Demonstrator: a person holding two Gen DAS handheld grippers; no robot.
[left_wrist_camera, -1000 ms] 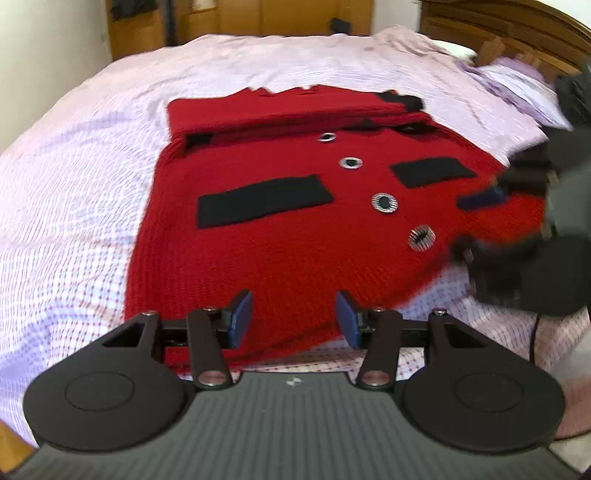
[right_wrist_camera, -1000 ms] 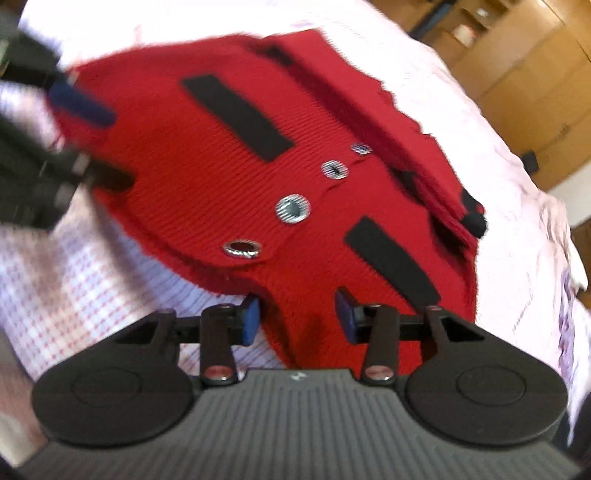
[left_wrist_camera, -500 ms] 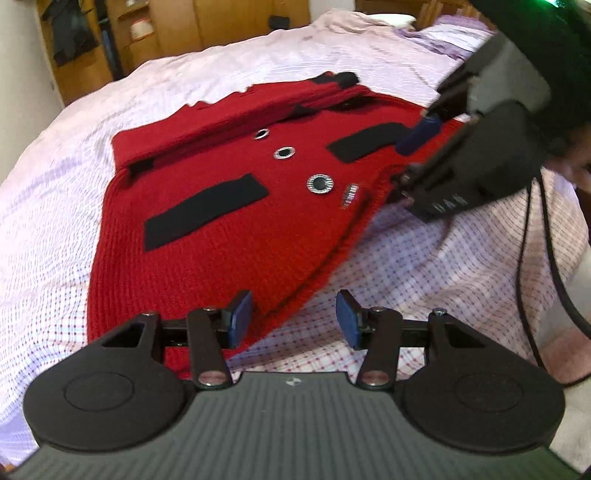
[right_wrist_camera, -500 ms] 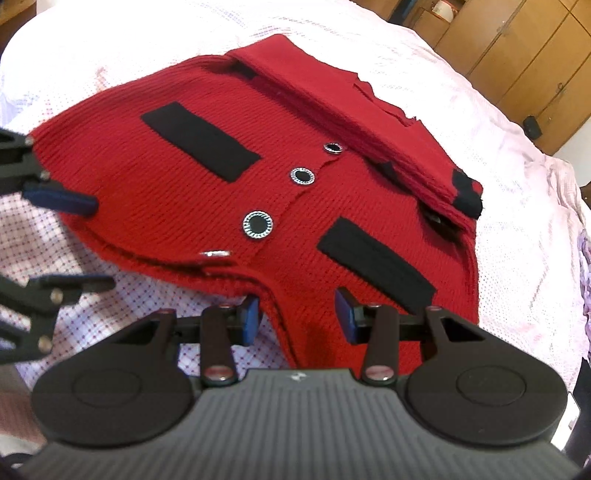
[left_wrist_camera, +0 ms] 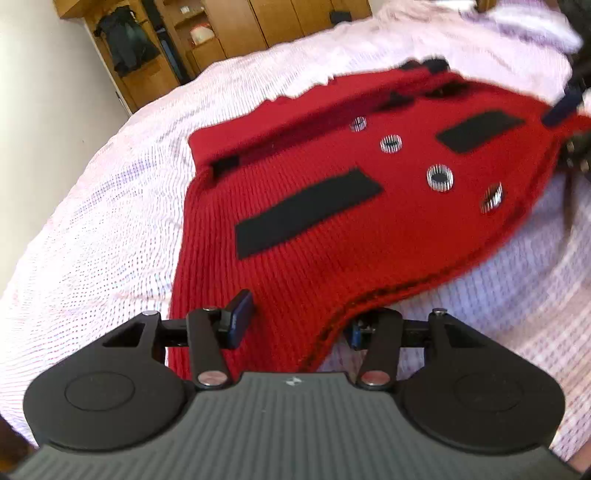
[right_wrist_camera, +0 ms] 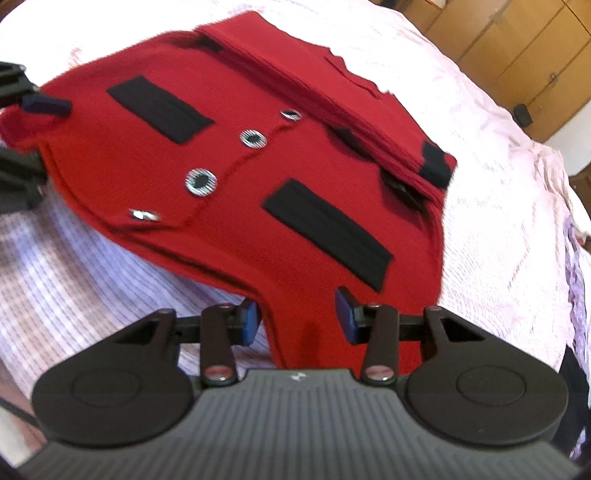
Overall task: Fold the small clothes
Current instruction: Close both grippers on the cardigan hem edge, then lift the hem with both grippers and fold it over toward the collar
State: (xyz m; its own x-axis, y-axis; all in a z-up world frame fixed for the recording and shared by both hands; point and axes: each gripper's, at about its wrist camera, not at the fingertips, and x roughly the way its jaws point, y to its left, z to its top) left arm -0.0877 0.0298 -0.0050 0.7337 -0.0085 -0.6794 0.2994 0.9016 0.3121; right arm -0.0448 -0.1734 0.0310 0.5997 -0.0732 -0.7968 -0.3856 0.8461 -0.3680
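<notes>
A red knit cardigan (left_wrist_camera: 314,229) with black pocket strips and silver buttons lies front up on the checked bedspread (left_wrist_camera: 92,240). My left gripper (left_wrist_camera: 297,325) is open astride its near hem corner: one pad sits on top of the knit and the other finger is hidden under the edge. At the hem's far end the right gripper (left_wrist_camera: 569,129) straddles the other corner. In the right wrist view the right gripper (right_wrist_camera: 297,317) stands open with the cardigan (right_wrist_camera: 295,177) hem between its pads. The left gripper (right_wrist_camera: 33,136) straddles the opposite corner there.
Pale bedspread (right_wrist_camera: 498,184) surrounds the cardigan on all sides. Wooden wardrobes (left_wrist_camera: 229,29) stand beyond the bed, with dark clothes (left_wrist_camera: 125,44) hanging at their left. Lilac bedding (right_wrist_camera: 576,240) lies at the right edge.
Both grippers have moved in along the hem, which now lies between each pair of jaws instead of in front of them. The left gripper has rolled. The hem edge looks slightly raised.
</notes>
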